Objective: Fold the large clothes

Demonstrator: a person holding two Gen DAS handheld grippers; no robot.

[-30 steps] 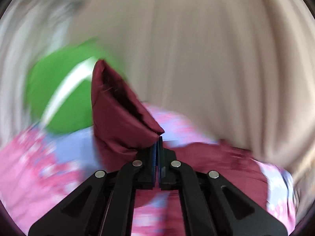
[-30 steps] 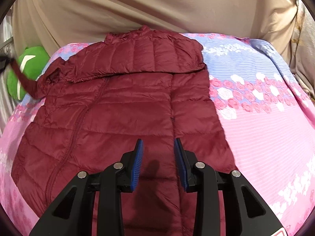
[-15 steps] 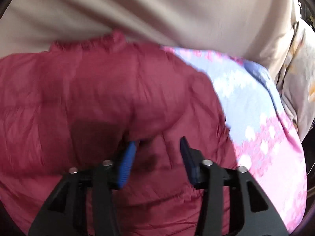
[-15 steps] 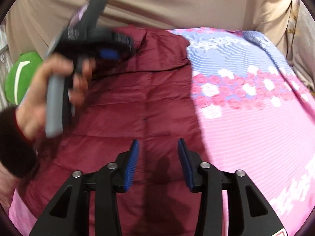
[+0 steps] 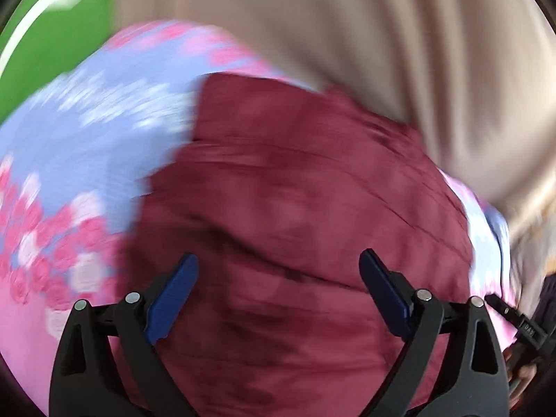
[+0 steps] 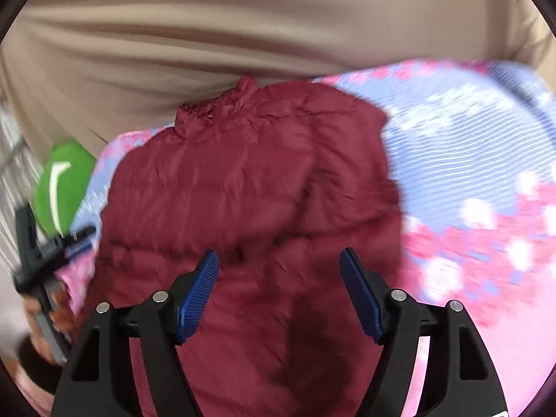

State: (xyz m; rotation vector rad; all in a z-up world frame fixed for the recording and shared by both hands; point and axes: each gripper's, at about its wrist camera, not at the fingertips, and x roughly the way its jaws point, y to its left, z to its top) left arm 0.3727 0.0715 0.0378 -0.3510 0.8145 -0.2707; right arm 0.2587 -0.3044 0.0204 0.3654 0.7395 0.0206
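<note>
Nearest the lens, the left hand-held gripper (image 5: 278, 288) is seen with its blue pads spread wide and nothing between them, where a second ago they were pinched on the cuff of a maroon sleeve. That sleeve has since been carried across and let go, so it is now laid over the body of the maroon down jacket (image 6: 243, 191). The right hand-held gripper (image 6: 279, 288) is likewise held apart and empty above the jacket's lower part, opened wider than half a second ago.

The jacket is spread on the bed (image 6: 486, 191), which is covered by a pink and blue floral sheet. Its collar is turned toward the far edge, where a beige curtain (image 6: 243, 34) hangs. By the far left corner a green cushion (image 6: 64, 184) is seen.

With the sleeve tucked in, the narrowing folds are judged done or nearly so; a fold of hem toward collar is probably next. The left view is heavily blurred.
</note>
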